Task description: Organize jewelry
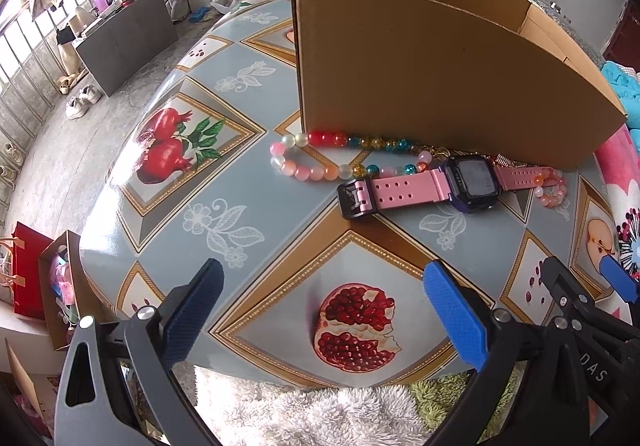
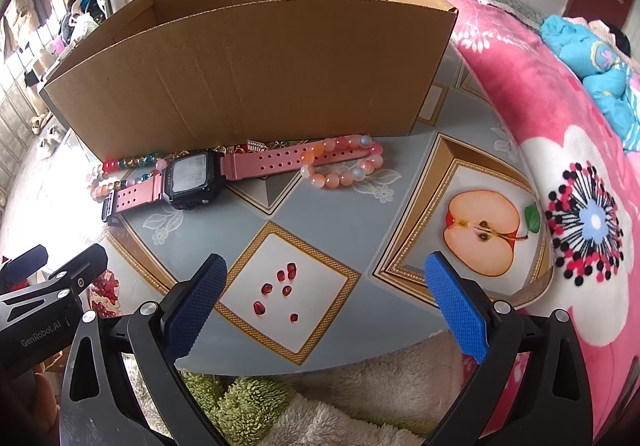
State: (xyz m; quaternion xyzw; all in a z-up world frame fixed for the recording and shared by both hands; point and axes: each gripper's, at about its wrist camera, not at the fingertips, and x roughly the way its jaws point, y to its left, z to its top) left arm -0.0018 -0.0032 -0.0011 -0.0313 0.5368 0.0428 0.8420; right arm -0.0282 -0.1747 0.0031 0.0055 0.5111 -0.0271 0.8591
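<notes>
Both grippers, left (image 1: 320, 320) and right (image 2: 326, 308), hover wide and empty near the table edge; nothing looks packed yet, so next reach for the pink watch (image 2: 188, 182) or beads (image 2: 344, 166) lying against the cardboard box (image 2: 260, 78).

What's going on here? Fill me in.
A person holds a gripper in each hand over a small table with a fruit-print cover. Both the left gripper and the right gripper have their jaws open and hold nothing. A pink-strapped watch, a multicolored bead strand and a pink bead bracelet lie on the table in front of an open cardboard box. None of these is in the box yet.
</notes>
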